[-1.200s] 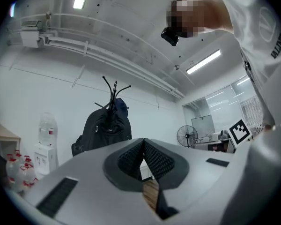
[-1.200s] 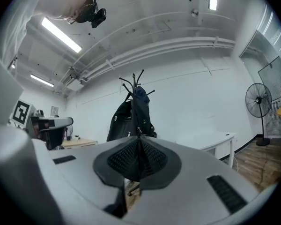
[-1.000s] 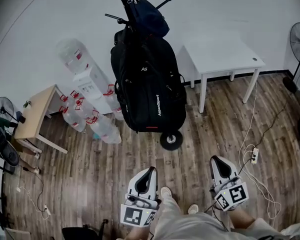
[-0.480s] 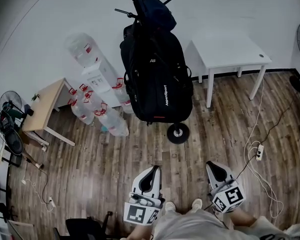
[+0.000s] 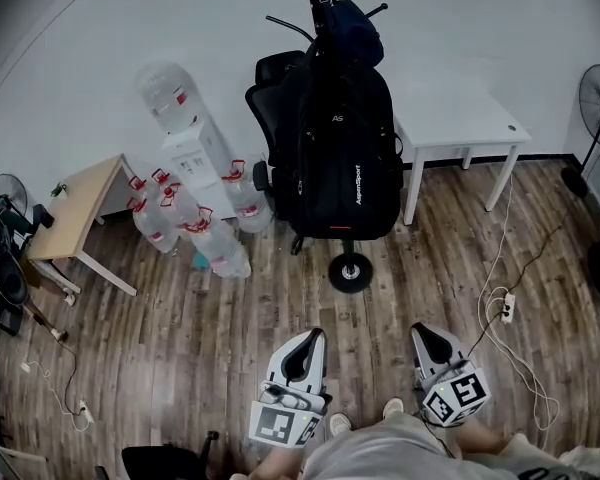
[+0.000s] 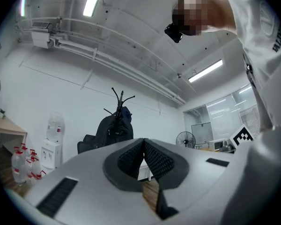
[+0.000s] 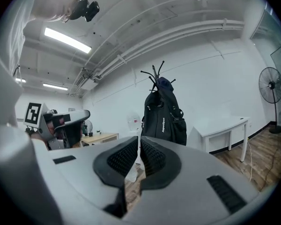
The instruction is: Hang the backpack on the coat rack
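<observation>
It looked like an office: a white rectangular table [image 5: 460,118] and a light wooden desk [image 5: 80,203] stood against plain white walls, alongside a white water dispenser [image 5: 193,158], spare clear water jugs [image 5: 220,248], a black office chair [image 5: 277,76], a black metal coat rack [image 5: 350,270] and fluorescent ceiling strip lights [image 7: 68,40].

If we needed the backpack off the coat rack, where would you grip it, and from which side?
I'd grip the top of the backpack, where it hangs from the coat rack; its carry loop is too small to make out. Come from the front, logo side: it hangs upright with pole and wall behind, a chair and a table flanking it.
</observation>
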A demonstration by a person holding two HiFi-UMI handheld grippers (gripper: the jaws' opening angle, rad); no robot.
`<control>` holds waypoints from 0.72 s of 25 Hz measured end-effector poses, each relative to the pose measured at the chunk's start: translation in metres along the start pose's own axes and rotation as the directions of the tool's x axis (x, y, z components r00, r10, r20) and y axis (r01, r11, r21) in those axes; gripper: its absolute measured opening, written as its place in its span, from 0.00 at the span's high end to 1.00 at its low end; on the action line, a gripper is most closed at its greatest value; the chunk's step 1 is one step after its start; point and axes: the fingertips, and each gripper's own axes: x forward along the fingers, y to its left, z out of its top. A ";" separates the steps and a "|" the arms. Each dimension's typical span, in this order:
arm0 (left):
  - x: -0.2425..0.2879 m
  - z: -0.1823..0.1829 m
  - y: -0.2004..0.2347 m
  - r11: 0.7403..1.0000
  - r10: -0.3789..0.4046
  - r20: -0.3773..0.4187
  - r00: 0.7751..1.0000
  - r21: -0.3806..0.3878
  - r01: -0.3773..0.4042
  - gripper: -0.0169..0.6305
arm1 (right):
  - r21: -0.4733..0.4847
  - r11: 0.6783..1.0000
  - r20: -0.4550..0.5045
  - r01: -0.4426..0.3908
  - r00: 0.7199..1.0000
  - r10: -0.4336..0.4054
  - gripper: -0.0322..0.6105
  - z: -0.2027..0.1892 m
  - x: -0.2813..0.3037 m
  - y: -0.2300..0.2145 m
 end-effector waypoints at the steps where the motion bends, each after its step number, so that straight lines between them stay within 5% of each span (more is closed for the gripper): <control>1: -0.006 0.001 0.004 1.000 -0.006 0.004 1.000 -0.002 0.006 0.96 | 0.002 1.000 0.011 0.010 1.000 -0.010 0.91 0.002 0.000 0.008; 18: -0.032 0.003 0.016 0.991 -0.125 0.021 0.992 -0.037 0.125 0.96 | -0.030 0.991 0.044 0.128 0.991 -0.127 0.91 0.001 -0.015 0.048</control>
